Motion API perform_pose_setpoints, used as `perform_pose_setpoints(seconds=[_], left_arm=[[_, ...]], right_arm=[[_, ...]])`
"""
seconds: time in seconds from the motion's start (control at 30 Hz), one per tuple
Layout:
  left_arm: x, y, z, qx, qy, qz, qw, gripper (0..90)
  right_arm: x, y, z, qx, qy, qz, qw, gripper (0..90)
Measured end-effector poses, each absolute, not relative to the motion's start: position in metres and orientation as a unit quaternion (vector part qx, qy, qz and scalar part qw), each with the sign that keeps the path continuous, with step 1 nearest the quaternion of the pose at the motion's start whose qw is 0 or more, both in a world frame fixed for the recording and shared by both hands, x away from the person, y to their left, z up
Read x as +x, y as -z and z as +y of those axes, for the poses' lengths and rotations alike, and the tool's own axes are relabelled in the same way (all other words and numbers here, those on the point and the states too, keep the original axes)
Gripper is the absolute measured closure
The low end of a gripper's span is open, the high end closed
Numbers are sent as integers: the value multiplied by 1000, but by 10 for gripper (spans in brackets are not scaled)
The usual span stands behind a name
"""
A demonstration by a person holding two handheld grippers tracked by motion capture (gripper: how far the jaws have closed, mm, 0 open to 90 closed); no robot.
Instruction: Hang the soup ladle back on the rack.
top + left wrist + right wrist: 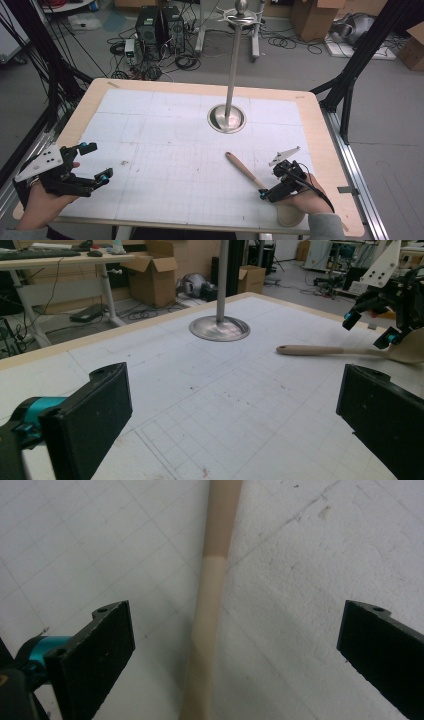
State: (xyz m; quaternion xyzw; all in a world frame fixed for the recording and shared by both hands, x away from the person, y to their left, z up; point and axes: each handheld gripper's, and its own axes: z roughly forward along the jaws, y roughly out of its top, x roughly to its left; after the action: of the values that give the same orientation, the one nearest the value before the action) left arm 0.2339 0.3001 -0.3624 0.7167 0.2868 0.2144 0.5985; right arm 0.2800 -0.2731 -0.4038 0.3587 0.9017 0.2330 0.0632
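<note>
A wooden spoon [242, 170] lies on the white gridded mat [165, 130] at the front right, handle pointing back-left, its pale head under the person's right hand. My right gripper [270, 185] hangs open just over its neck. In the right gripper view the spoon's two-tone handle [212, 595] runs up between the right gripper's [232, 647] wide-apart jaws, touching neither. My left gripper [98, 161] is open at the front left, holding nothing. The left gripper view shows its own open jaws [230, 410], the spoon [325, 350] and the right gripper [369, 326] farther off.
A metal stand with a round base [227, 118] and a tall pole [234, 60] with hooks on top rises at the back centre of the mat; its base [220, 328] shows again. Beyond the table's wooden rim [325, 150] are cables, computer towers and cardboard boxes.
</note>
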Motion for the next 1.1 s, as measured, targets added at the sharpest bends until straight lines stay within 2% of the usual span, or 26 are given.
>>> perform_pose_setpoints(seconds=[0.1,0.27,0.33,0.4,0.63,0.87,1.03,1.1], left_arm=[[233,362,301,715,-216,288,599,18],[233,363,305,714,-217,291,598,18],[233,363,305,714,-216,292,598,18],[233,363,304,715,-217,292,598,18],[233,362,304,714,-217,290,599,18],[235,363,302,715,-215,291,598,18],[235,362,300,716,-216,288,598,18],[235,361,299,717,-217,287,597,18]], right_arm=[[282,405,-271,358,-223,904,64,5],[283,409,-269,357,-207,910,47,64],[283,410,-268,359,-200,911,40,126],[283,412,-269,359,-194,912,33,149],[278,413,-267,364,-166,916,15,350],[273,414,-262,360,-143,921,33,526],[270,413,-261,359,-144,921,40,717],[270,413,-260,360,-144,921,39,739]])
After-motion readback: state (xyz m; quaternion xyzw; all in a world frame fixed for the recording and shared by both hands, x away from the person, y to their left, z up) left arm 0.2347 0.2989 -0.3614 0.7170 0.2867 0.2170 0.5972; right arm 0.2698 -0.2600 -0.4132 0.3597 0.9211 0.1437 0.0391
